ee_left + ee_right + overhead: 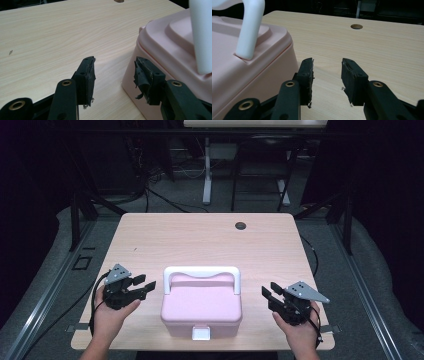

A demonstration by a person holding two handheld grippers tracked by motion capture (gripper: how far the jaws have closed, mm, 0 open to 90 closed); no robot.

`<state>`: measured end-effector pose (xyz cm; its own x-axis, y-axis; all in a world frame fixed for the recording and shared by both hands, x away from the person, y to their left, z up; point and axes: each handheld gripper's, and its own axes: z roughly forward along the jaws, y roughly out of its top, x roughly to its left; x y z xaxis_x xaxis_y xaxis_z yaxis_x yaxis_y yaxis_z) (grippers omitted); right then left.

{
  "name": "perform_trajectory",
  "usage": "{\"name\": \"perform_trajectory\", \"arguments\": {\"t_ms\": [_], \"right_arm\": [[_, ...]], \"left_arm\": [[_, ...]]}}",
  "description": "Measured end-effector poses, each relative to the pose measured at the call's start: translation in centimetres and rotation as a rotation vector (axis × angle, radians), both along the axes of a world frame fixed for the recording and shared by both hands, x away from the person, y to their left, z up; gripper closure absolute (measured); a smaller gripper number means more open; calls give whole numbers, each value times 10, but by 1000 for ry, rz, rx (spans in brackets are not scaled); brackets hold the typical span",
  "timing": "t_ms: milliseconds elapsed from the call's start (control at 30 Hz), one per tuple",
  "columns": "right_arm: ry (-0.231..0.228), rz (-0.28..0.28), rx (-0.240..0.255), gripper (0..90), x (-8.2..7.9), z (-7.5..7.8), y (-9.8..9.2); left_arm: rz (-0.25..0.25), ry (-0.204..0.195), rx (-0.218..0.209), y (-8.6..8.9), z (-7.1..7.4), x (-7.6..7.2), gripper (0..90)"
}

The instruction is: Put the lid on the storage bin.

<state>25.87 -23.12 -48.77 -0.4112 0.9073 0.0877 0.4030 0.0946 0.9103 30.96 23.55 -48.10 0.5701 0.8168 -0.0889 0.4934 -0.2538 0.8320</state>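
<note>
A pink lidded box (201, 307) with a raised white handle (202, 271) and a white front latch (201, 333) sits at the table's near middle. My left gripper (148, 284) hovers just left of the box, open, with only bare table between its jaws. In the left gripper view the left gripper (115, 72) has the pink box (172, 50) wall close beside its right jaw. My right gripper (267, 293) stands open to the right of the box. In the right gripper view the right gripper (327, 75) holds nothing, and the pink box (249, 65) and its white handle (250, 27) rise at left.
The light wooden table (200, 240) has a round cable hole (241, 225) near its far edge. Dark floor, cables and metal frame legs lie beyond the table. A small dark speck (10, 52) marks the tabletop on the left.
</note>
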Motion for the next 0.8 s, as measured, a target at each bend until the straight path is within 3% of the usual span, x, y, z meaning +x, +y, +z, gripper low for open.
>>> {"name": "perform_trajectory", "arguments": {"t_ms": [367, 533, 800], "right_arm": [[-8, -4, -33, 606, 2, -17, 2], [9, -3, -45, 603, 5, -24, 5], [9, 11, -60, 597, 7, -33, 8]], "left_arm": [[-5, 21, -2, 4, -13, 2, 510], [-6, 39, 2, 7, -19, 2, 519], [3, 49, -27, 8, -26, 2, 522]]}}
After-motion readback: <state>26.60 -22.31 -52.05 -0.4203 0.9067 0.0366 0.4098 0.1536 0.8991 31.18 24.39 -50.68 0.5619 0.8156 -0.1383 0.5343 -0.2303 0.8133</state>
